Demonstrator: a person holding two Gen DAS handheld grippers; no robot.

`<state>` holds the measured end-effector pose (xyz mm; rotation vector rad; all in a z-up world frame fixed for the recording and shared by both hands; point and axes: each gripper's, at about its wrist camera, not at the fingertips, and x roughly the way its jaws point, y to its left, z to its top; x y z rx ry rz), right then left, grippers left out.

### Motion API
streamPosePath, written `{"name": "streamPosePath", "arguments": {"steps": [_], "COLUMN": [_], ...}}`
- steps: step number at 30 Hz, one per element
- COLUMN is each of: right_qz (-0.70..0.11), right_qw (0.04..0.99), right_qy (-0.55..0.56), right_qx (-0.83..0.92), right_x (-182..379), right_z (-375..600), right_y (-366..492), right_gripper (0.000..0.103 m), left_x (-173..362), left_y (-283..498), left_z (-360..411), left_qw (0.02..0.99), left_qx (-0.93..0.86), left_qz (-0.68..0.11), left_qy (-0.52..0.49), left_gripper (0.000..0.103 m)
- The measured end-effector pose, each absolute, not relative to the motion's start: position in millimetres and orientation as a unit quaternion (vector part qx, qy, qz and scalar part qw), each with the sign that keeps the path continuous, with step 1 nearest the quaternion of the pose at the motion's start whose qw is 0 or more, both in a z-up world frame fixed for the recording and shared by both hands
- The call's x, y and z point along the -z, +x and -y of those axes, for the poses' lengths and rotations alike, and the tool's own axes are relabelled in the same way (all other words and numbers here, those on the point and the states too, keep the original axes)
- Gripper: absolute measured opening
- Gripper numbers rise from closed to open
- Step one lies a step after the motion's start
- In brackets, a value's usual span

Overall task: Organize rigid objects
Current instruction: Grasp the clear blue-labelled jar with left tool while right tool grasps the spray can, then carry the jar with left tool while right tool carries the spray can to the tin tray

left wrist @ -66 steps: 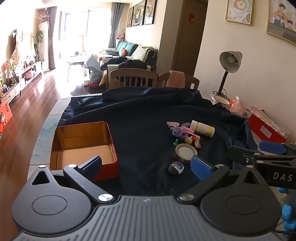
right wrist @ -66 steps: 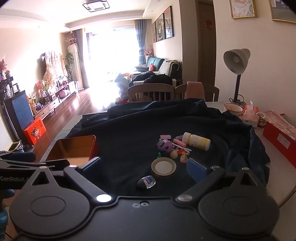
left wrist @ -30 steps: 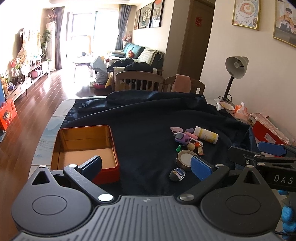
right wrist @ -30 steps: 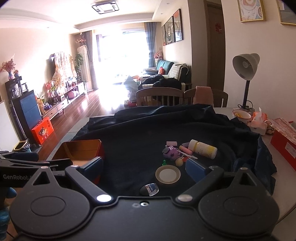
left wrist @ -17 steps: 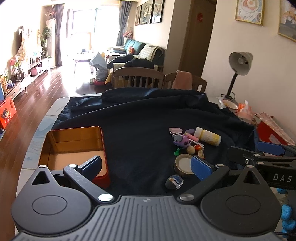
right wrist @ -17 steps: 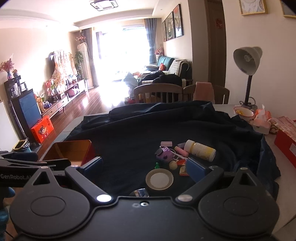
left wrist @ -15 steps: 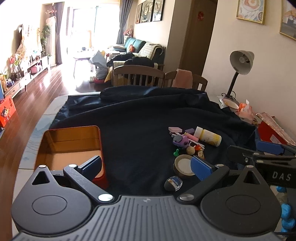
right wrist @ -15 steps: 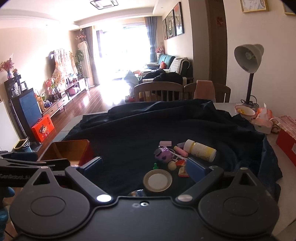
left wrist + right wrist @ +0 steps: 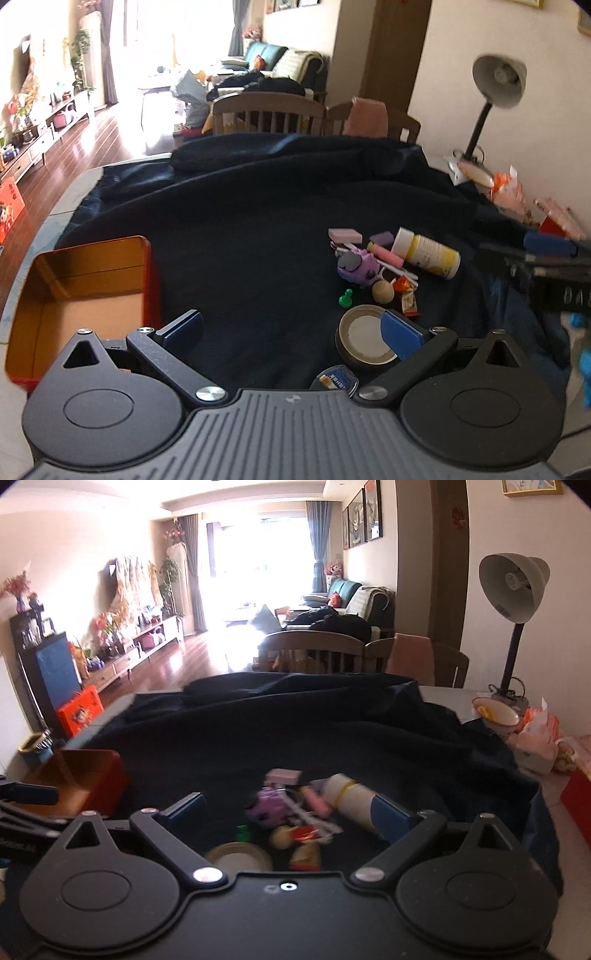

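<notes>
A heap of small items lies on a dark cloth (image 9: 258, 229): a white and yellow bottle (image 9: 428, 253), a purple toy (image 9: 356, 267), a pink eraser (image 9: 345, 235), a green pawn (image 9: 345, 297), a wooden ball (image 9: 383, 291), a round lid (image 9: 364, 339) and a small blue-labelled item (image 9: 336, 376). An open red tin (image 9: 79, 291) with a gold inside sits at the left. My left gripper (image 9: 291, 330) is open and empty, near the lid. My right gripper (image 9: 290, 812) is open and empty, low over the heap, with the bottle (image 9: 351, 797) beside its right finger.
A grey desk lamp (image 9: 513, 602) stands at the back right with a bowl (image 9: 495, 710) and tissue pack (image 9: 535, 738) by it. A red box (image 9: 576, 797) lies at the right edge. Wooden chairs (image 9: 269, 112) stand behind the table.
Both grippers moved forward and lower toward the heap; the right one most, so the items now sit between its fingers. Both stay open and empty.
</notes>
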<state>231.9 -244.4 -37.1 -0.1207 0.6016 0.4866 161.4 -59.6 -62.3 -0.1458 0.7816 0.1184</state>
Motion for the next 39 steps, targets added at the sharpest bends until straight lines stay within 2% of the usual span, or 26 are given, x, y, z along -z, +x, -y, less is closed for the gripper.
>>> {"name": "streamPosePath", "arguments": {"steps": [14,25,31,39], "right_qz": [-0.343,-0.384,-0.397,-0.412], "right_qw": [0.881,0.847,0.835,0.821], "right_qy": [-0.126,-0.18,-0.179,-0.169], "right_qx": [-0.302,-0.322,-0.338,-0.358], "right_x": [84,121,129,138], "right_z": [248,248,250,251], "right_y": [337,387,400,409], "right_gripper": [0.088,0.074,0.063,0.056], "left_x": [118,155,165,167], "left_y": [195,200,206,207], "left_z": [74,82,93,99], "left_qw": [0.887,0.859,0.852,0.853], "left_qx": [0.01,0.019,0.03,0.027], "left_qz": [-0.457,-0.508,-0.522,-0.521], "left_qy": [-0.07,-0.052,-0.03,0.002], "left_gripper": [0.103,0.102,0.088,0.07]}}
